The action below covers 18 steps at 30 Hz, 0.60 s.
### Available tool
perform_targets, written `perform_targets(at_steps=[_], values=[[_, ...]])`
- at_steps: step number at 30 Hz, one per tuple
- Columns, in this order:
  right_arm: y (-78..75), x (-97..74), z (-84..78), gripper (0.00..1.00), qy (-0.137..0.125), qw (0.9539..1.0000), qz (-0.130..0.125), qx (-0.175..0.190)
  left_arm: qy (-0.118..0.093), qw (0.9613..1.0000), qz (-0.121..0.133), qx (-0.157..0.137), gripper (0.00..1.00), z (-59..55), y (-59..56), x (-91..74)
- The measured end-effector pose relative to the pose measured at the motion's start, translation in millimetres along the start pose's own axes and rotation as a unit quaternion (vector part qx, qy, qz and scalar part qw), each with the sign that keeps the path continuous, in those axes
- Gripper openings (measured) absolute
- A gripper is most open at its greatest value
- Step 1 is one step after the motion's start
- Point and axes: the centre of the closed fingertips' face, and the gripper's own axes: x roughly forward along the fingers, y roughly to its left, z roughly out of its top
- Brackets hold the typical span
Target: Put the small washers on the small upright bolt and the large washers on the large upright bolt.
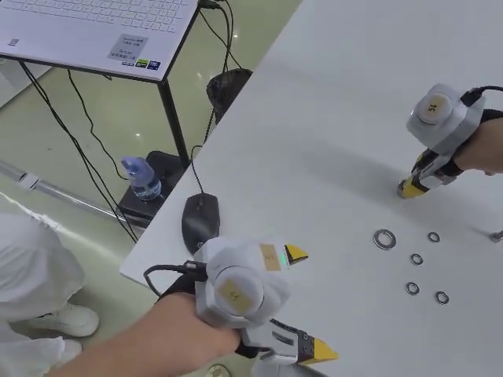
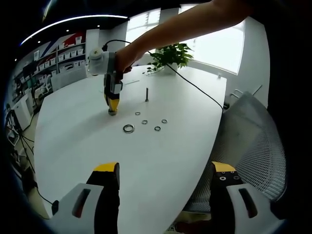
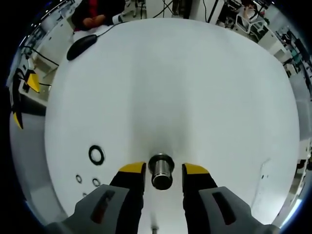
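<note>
right gripper [image 3: 164,168] has its jaws straddling the big bolt [image 3: 161,173], can't tell if they're pinching it, left gripper [image 2: 165,168] is spread and empty, washers [image 1: 416,259] lie loose on the table [image 1: 330,118] nearby, so one twitch could tip that bolt

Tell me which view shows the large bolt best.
The right gripper view: the large bolt stands close up, seen from its top end, between the fingers of the right gripper. In the left gripper view it is a small, distant stub at that gripper's tips. In the head view the gripper mostly hides it.
</note>
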Motion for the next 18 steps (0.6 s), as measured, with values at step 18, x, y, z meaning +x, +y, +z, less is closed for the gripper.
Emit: perform_targets(at_steps=[18], values=[[15.8, -23.4, 19.2, 0.32, -0.028, 0.9986, -0.005, -0.046, -0.005, 0.9999, 0.007, 0.008, 0.74, 8.2, -2.0, -2.9]])
